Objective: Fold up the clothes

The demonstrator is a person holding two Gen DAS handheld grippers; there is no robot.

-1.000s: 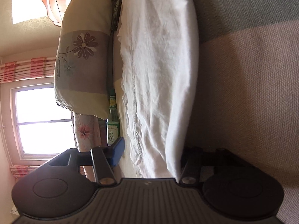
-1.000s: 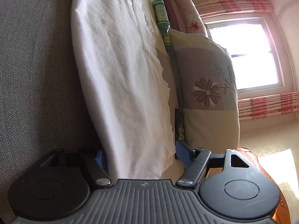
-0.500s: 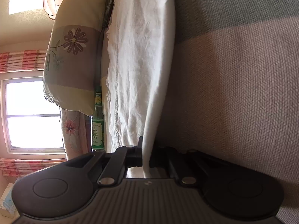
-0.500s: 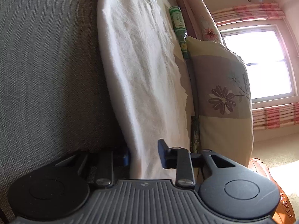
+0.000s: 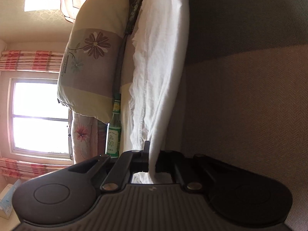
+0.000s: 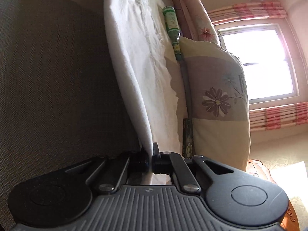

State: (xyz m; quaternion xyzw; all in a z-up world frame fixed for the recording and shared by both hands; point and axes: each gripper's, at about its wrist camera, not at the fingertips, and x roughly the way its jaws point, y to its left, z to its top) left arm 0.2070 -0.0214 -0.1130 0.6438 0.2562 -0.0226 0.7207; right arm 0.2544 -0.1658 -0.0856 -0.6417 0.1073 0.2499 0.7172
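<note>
White garment (image 5: 163, 61), thin, wrinkled cotton-like fabric, stitched seam line running along its length. Lies stretched out long on the grey woven sofa cushion (image 5: 250, 105), one long edge lifted off the cushion and casting shadow on it. Far long edge ragged and rumpled, lying near the floral pillow (image 5: 90, 73), not touching it as far as visible. One end pinched between the left gripper (image 5: 151, 159) fingers, other end pinched between the right gripper (image 6: 150, 158) fingers; cloth taut between them.
</note>
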